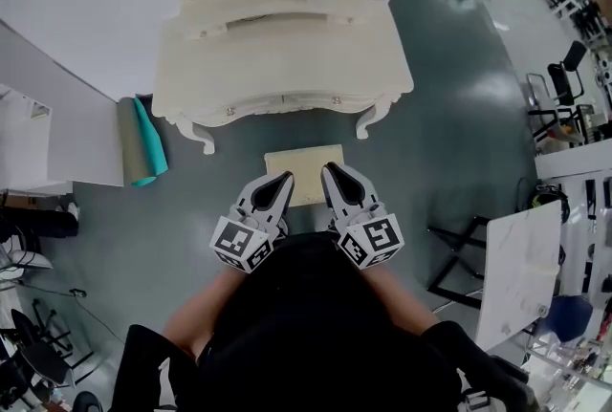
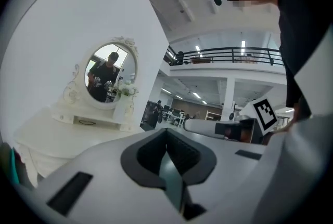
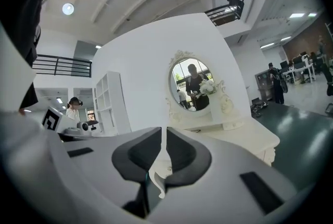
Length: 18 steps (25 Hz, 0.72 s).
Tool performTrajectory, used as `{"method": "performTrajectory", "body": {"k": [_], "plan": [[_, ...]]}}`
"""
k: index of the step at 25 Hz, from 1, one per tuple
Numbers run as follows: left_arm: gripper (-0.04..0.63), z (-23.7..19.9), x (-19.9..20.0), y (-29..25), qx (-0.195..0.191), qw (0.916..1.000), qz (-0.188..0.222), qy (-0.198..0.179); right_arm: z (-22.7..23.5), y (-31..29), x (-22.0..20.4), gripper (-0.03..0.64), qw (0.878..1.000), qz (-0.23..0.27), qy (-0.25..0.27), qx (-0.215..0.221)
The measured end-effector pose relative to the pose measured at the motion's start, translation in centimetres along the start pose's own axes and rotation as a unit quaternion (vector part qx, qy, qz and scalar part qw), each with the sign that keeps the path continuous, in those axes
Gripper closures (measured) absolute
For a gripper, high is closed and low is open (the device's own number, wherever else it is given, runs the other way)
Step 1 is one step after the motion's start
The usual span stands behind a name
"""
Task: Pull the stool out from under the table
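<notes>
Cream stool point(image 1: 304, 163) stands on the floor, clear of the dressing table point(image 1: 277, 56); left gripper point(image 1: 285, 179) closed, empty; right gripper point(image 1: 329, 169) all but closed, empty.

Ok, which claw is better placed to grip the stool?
Right, marginally: the right claw looks slightly further over the cream square-topped stool. Otherwise even: the left claw is likewise shut, empty and above its top.

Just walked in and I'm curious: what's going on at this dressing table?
A person stands facing a white dressing table, a gripper in each hand. The stool sits on the floor in front of the table, already out from under it. The left gripper and right gripper are held over the stool, both shut and empty.
</notes>
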<state>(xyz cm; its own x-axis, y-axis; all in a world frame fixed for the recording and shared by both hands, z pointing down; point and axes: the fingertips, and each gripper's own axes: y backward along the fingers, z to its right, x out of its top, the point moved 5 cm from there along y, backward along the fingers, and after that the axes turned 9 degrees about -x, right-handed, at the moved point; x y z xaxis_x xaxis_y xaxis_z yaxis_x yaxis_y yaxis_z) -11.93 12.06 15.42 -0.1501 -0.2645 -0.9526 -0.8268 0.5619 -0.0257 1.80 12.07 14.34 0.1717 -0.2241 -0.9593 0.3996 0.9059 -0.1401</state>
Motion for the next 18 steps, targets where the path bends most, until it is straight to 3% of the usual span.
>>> {"method": "performTrajectory", "body": {"k": [7,18], "plan": [[0.580,-1.5,3.2,0.9,0.052,0.9979,-0.016,-0.036,-2.4,-1.8,3.1,0.597,0.998,0.039,0.055,0.003],[0.580,-1.5,3.3,0.8,0.086,0.9943,-0.006,-0.063,-4.1,-2.3,3.2,0.598,0.995,0.019,0.101,-0.005]]}}
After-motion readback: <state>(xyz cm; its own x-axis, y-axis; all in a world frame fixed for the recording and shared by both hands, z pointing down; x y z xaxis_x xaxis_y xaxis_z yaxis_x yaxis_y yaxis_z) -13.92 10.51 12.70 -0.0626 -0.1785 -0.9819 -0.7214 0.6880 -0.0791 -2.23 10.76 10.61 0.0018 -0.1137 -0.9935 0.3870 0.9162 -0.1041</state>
